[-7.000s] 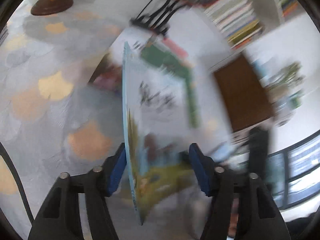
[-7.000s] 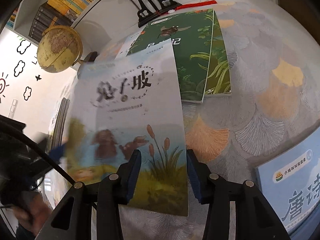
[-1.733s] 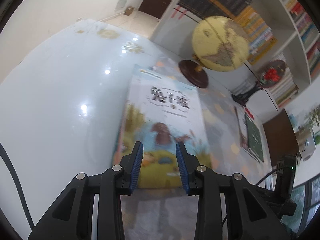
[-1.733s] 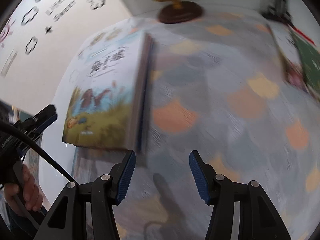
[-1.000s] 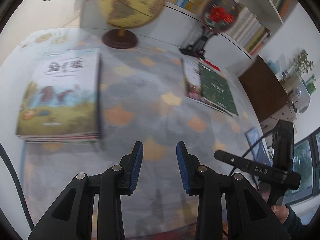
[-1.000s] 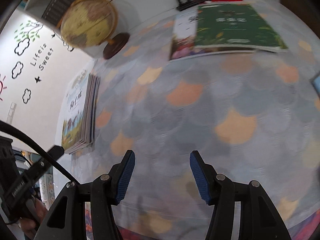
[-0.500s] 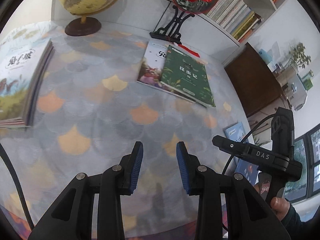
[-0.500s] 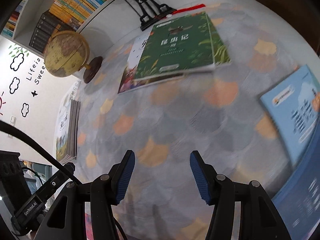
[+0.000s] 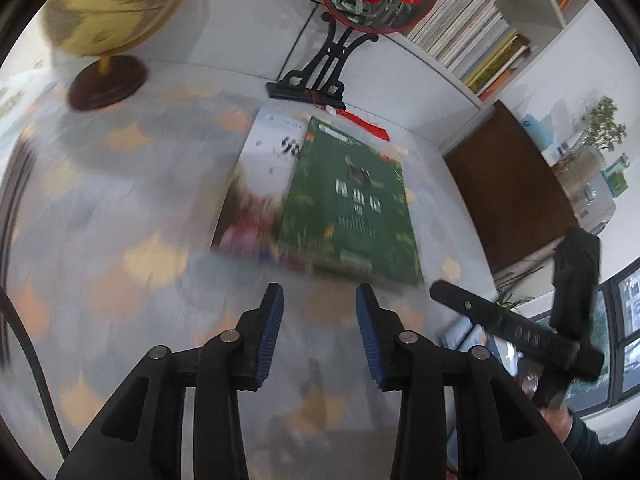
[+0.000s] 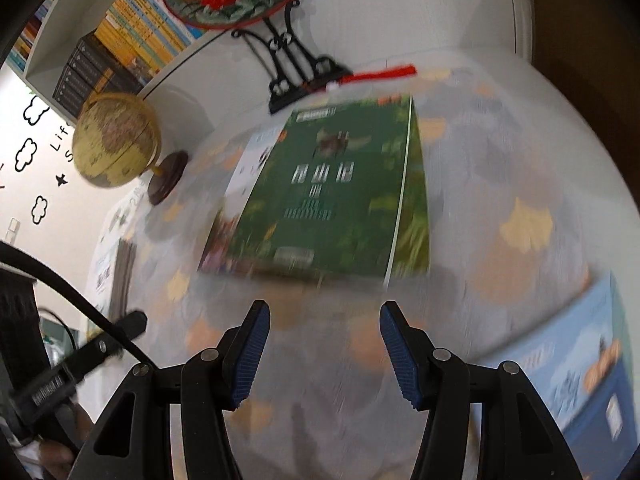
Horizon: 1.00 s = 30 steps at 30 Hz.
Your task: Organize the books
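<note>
The left gripper (image 9: 319,312) is empty and its jaws are opening; the right gripper (image 10: 324,334) stands half open, also empty. Just beyond both lies the green paperback book (image 9: 354,204), overlapping a white picture book (image 9: 260,184) on the scale-patterned tabletop (image 9: 120,208).

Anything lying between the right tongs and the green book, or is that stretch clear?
Bare. In the right wrist view only patterned tablecloth separates the open, empty right tongs from the green book; the blue book lies off to the right.
</note>
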Available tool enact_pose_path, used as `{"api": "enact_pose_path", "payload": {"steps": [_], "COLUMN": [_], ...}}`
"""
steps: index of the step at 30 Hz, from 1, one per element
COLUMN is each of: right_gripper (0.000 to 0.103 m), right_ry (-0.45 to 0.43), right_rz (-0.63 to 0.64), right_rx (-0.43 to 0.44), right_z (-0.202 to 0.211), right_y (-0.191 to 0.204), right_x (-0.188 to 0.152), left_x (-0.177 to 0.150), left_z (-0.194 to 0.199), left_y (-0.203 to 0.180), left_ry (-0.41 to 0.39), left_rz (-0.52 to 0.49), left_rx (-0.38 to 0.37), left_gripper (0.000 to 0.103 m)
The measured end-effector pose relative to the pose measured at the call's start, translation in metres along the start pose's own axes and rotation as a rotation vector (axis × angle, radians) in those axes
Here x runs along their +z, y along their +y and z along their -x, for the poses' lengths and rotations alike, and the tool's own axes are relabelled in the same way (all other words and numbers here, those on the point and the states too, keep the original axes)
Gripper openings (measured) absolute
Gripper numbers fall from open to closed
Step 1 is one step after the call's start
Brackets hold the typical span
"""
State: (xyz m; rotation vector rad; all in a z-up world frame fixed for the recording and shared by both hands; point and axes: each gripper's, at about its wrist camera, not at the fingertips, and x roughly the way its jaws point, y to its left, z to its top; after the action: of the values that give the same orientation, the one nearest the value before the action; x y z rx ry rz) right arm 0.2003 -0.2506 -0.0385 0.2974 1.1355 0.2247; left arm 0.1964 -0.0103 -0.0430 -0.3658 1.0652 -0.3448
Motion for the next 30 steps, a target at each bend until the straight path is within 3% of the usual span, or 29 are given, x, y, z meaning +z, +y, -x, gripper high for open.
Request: {"api": "enact_pose_path", "payload": {"steps": [3,6,11,14,20,24,26,30], "right_gripper": [0.055,0.040,0.040,0.040,0.040,0.040,0.040,0.040], "right_ry": [-0.027,-0.036,-0.016,0.004,0.026,0.030,0.016,0.012], "right_rz": [0.008,0.001,-0.025,-0.050,-0.029,0.018,0.039,-0.012], "right_rx": [-0.040,-0.043,-0.055,-0.060,-0.076,-0.067,-0.121,-0.082], "right_z": [-0.013,-0.026,-0.043,-0.053,-0.062,-0.059,-0.056,-0.054], "right_y": [-0.005,-0.011,-0.021,-0.029,-0.024,-0.013,-0.010,-0.017], "right_x": [0.018,0.034,0.044,0.047,0.042,0.035,0.035,0.045], "left_x": [0.031,0.049,0.059,0.058,0.049,0.042,0.051,0.077], "left_z": [-0.033,-0.063,-0.100,-0.110,-0.114,-0.098,-0.093,-0.100], "left_y": [-0.005,-0.004,0.003,0.003,0.002,0.004,0.012,0.023], "left_ry": [0.024,0.059,0.111,0.123,0.179,0.105,0.083,0.067], "left_rz": [-0.042,-0.040,-0.018,-0.019,0.027,0.003,0.033,0.051], "left_rx": [0.010,-0.002,-0.014,-0.051,-0.197,-0.106,-0.088,-0.059], "left_gripper": [0.038,0.038,0.038,0.038,0.038,0.038,0.038,0.038]}}
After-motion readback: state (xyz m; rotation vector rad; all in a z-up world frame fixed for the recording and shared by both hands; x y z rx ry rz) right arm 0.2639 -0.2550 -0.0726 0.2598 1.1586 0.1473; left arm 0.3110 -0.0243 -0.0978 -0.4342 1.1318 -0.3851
